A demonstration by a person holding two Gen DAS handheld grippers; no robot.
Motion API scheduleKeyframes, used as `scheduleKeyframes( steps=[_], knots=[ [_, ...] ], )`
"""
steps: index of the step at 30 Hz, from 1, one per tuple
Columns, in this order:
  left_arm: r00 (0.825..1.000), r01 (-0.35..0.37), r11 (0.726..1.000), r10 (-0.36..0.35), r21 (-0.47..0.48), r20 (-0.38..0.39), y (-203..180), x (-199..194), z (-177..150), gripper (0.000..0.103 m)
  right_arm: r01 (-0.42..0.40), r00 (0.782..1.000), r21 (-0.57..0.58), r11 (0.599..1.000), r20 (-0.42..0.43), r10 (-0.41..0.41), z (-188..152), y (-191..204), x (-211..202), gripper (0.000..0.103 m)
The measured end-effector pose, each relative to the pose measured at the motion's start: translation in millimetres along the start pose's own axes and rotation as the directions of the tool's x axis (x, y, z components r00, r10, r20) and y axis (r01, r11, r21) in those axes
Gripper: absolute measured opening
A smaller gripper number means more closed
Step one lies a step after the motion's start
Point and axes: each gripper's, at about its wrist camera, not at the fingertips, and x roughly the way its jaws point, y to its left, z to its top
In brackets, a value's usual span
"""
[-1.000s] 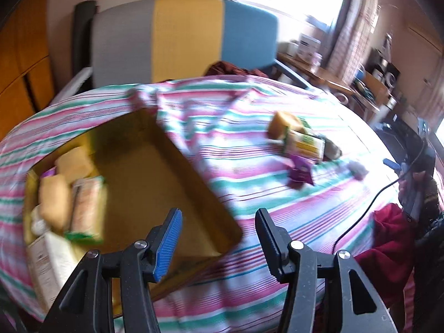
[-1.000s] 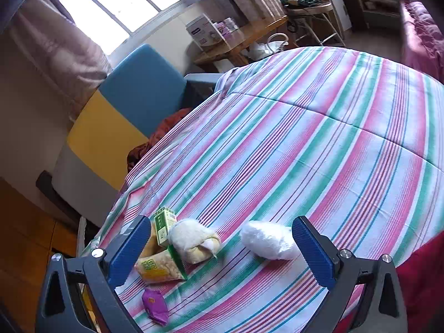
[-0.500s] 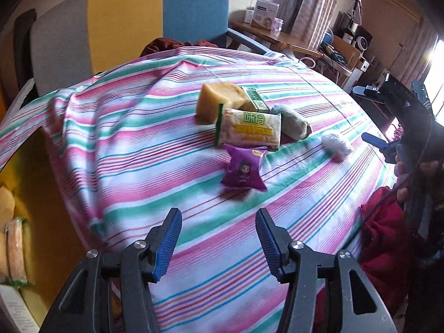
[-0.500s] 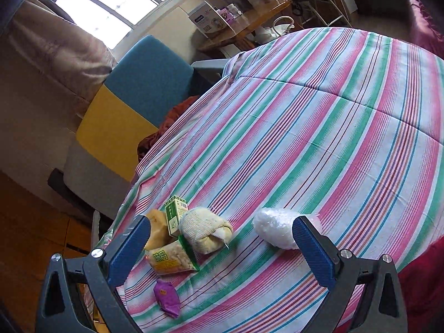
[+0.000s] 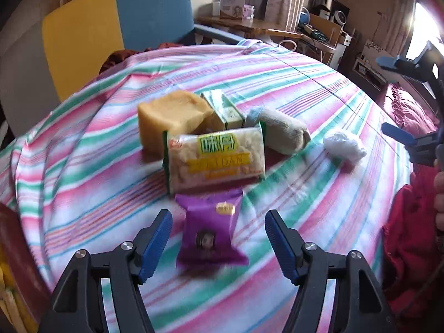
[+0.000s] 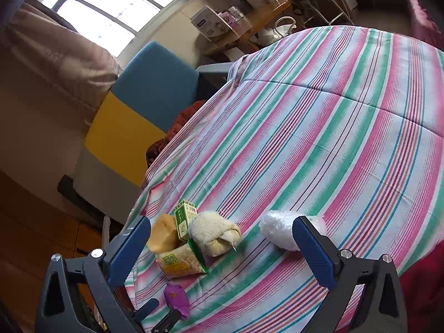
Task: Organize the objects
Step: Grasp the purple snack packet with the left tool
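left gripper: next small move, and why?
Probably lower the left gripper a little further over the purple packet, then close. Its jaws are opening, the packet lies between the pads untouched, nearest of the pile on the striped cloth.

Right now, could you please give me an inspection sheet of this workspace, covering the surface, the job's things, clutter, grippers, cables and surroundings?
Surface: striped cloth over the table, wrinkled at the far edge.
Job's things: purple packet, snack bag, yellow block, green carton, rolled sock and white wad, grouped together; the wad lies apart.
Clutter: nothing seen besides these.
Grippers: left gripper jaws opening, either side of the purple packet without touching it; right gripper open, holding nothing.
Cables: nothing seen on the cloth.
Surroundings: colour-block chair, window, wooden side table with boxes.
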Motion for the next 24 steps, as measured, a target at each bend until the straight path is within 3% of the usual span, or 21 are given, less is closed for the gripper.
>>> scheduleKeyframes(
  steps=[2,3,4,7,16,24],
  knots=[
    [0.999,0.009,1.0,-0.009,0.011,-0.039,-0.5,15.7,-2.4,0.07,-0.01,1.0,0.034,0.999,0.03,0.009,3.2,-6.4,-6.6,0.103],
    [0.998,0.015,1.0,-0.015,-0.007,-0.067,1.7,23.0,-5.9,0.059,-0.012,0.999,0.054,0.998,0.04,0.01,4.5,-10.1,-8.6,0.103],
    [0.999,-0.019,1.0,0.019,-0.015,-0.028,3.5,21.1,-10.6,0.045,-0.015,0.999,0.074,0.997,0.046,0.012,5.5,-13.3,-10.0,0.103],
    [1.0,-0.012,0.998,0.012,-0.057,0.0,12.0,15.1,-17.4,0.035,-0.014,0.999,0.105,0.994,0.051,0.008,7.3,-18.6,-10.3,0.103],
    [0.999,0.039,0.991,-0.039,-0.125,0.007,17.2,-12.1,-50.8,0.034,-0.036,0.998,0.166,0.985,0.06,0.027,9.4,-29.4,-11.1,0.103],
    [0.997,0.06,0.991,-0.055,-0.12,0.045,15.3,-27.2,-76.3,0.034,0.032,0.999,0.073,0.997,-0.014,-0.031,5.0,-13.8,4.7,0.103]
  ],
)
